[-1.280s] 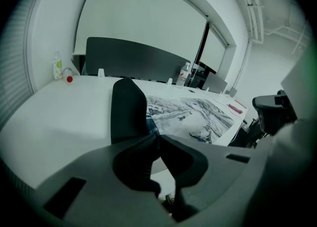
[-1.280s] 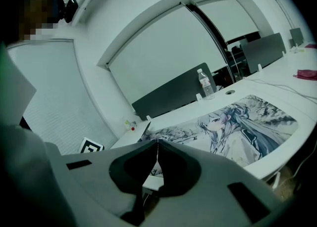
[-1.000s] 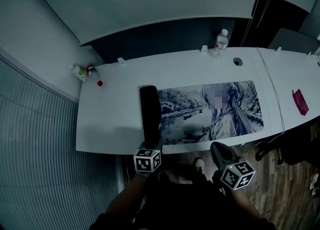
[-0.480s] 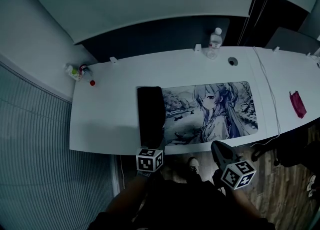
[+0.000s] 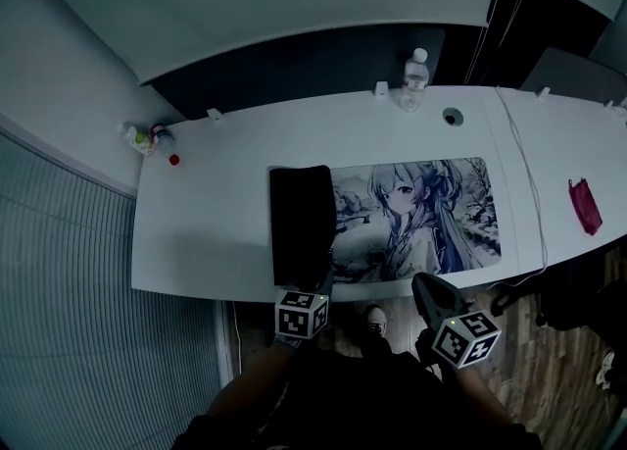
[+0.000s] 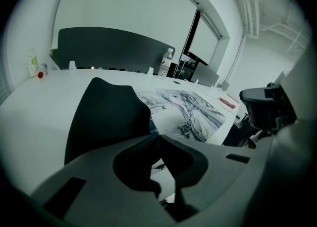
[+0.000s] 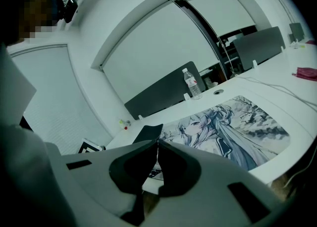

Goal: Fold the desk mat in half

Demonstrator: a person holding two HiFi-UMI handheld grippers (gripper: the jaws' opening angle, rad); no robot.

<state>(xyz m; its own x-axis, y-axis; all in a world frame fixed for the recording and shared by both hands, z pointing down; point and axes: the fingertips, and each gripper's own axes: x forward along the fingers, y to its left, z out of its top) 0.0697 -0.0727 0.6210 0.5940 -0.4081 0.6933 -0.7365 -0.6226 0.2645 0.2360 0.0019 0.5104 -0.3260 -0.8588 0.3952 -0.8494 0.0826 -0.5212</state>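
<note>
The desk mat (image 5: 421,213) with its printed anime figure lies on the white desk (image 5: 216,213). Its left end is turned over, and the black underside (image 5: 301,223) shows as a flap resting on the print. My left gripper (image 5: 320,279) is at the desk's front edge, shut on the near corner of that flap. In the left gripper view the black flap (image 6: 106,117) rises straight from the closed jaws (image 6: 154,136). My right gripper (image 5: 424,287) hangs off the front edge below the mat, shut and holding nothing. In the right gripper view it (image 7: 157,143) points at the mat (image 7: 233,132).
A water bottle (image 5: 414,78) stands at the desk's back edge near a cable hole (image 5: 452,116). Small bottles (image 5: 147,137) and a red cap (image 5: 173,159) sit at the far left. A pink cloth (image 5: 585,205) and a white cable (image 5: 529,193) lie at the right.
My left gripper has moved to the right along the front edge with the mat's end in it. The black flap has grown wider and covers more of the print. The right gripper has stayed put.
</note>
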